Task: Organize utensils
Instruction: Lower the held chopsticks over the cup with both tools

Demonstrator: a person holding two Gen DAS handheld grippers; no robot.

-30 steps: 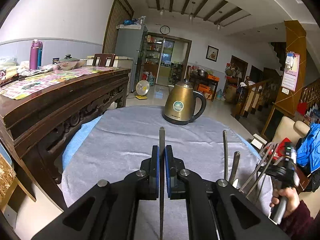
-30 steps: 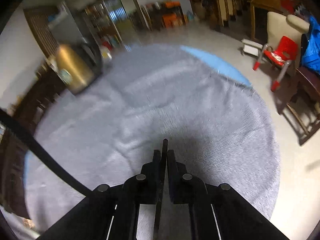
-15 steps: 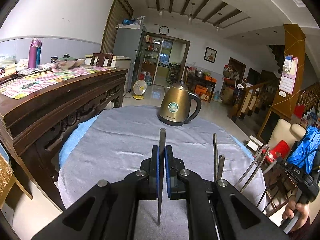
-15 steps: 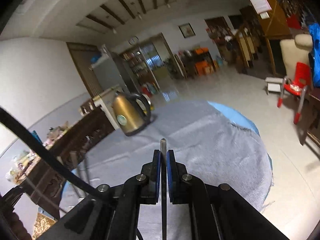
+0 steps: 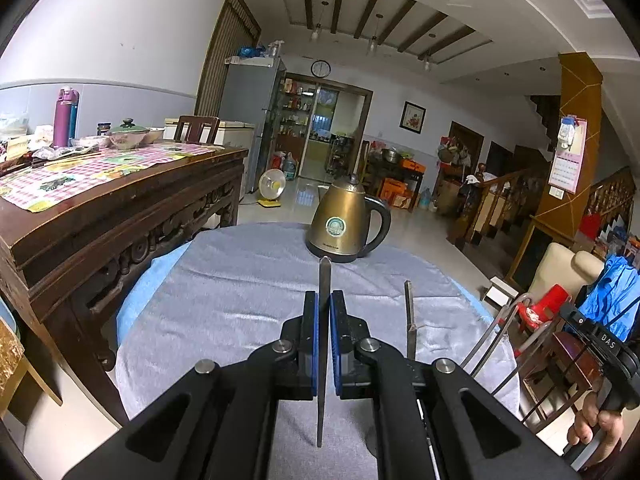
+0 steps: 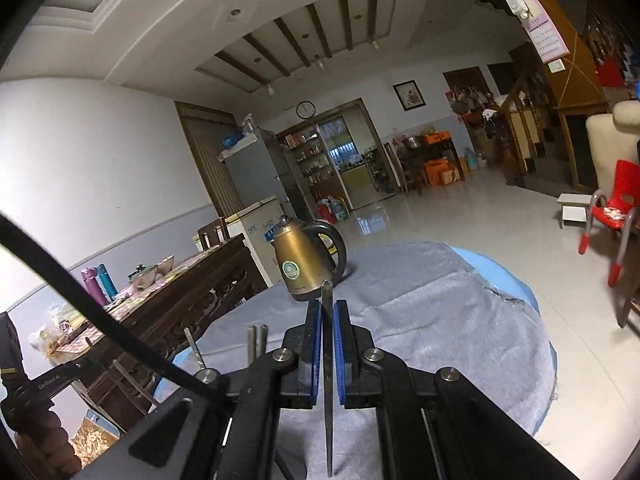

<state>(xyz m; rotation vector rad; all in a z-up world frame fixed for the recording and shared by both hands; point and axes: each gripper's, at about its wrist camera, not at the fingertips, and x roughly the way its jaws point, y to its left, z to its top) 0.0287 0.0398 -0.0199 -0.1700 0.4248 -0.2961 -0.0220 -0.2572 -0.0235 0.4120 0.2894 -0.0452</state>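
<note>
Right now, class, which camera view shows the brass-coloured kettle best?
The left wrist view: the kettle stands upright and unobstructed. In the right wrist view it appears tilted, its base partly hidden behind the utensil's tip.

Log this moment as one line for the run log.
left gripper: shut on metal utensil | right gripper: shut on metal utensil | kettle on grey cloth
</note>
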